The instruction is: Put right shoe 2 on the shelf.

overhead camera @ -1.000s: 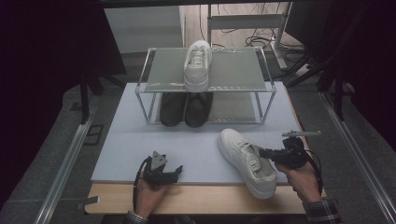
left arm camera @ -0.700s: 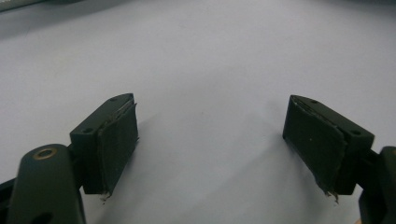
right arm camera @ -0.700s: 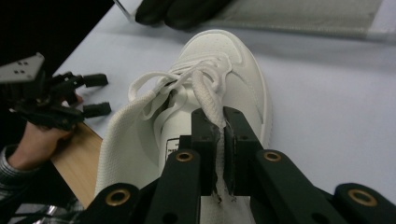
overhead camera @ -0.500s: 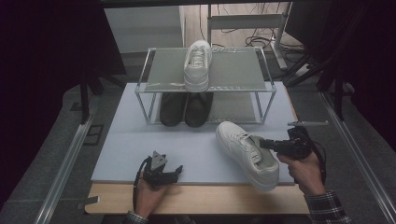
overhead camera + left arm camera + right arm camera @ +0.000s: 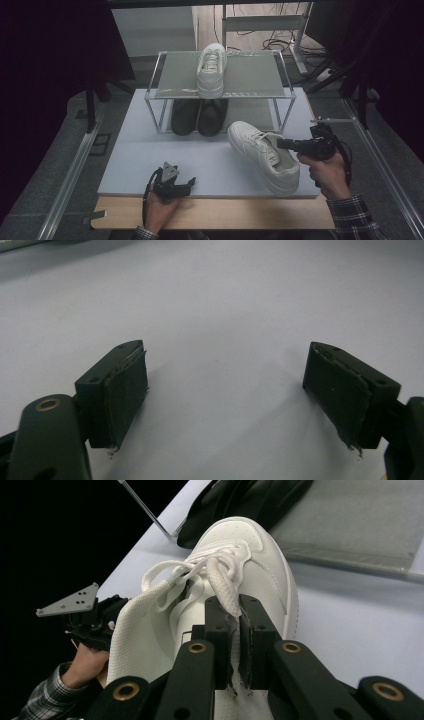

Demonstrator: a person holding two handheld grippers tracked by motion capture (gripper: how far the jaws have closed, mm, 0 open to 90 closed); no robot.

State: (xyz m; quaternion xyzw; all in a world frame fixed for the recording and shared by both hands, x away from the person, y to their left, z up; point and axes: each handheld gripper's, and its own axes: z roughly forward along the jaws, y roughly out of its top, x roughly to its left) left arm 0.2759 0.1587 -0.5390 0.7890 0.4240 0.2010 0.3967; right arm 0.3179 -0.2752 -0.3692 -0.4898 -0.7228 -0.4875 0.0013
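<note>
Held a white sneaker (image 5: 263,155) by the right gripper (image 5: 284,144), jaws pinched together on the shoe's side wall beside the laces, as seen close up in the right gripper view (image 5: 235,645). Pointed toe toward the shoe rack (image 5: 220,92) and heel toward the near edge of the pale mat (image 5: 150,160), a little right of the mat's middle. Looked tilted and partly lifted at the gripped side; could not tell whether the sole still touched the mat. Came in from the right, level with the shoe's opening, with the right hand (image 5: 327,172) off the mat's right edge. Rested low at the mat's near left, well apart from the sneaker, the left gripper (image 5: 172,185), its jaws spread wide with nothing between them and only bare mat ahead in the left gripper view (image 5: 227,390). Stood at the far end of the mat the two-level rack, with a second white sneaker (image 5: 212,69) on the top shelf near its middle and a pair of dark shoes (image 5: 198,116) underneath, toes forward. Lay close to the rack's front right leg the held sneaker's toe, just beside the dark pair. Stayed open the top shelf to either side of the second sneaker, and the lower level right of the dark pair. Showed broad free mat between the two grippers and left of the held shoe, with a wooden table edge (image 5: 225,215) just beyond the heel.
</note>
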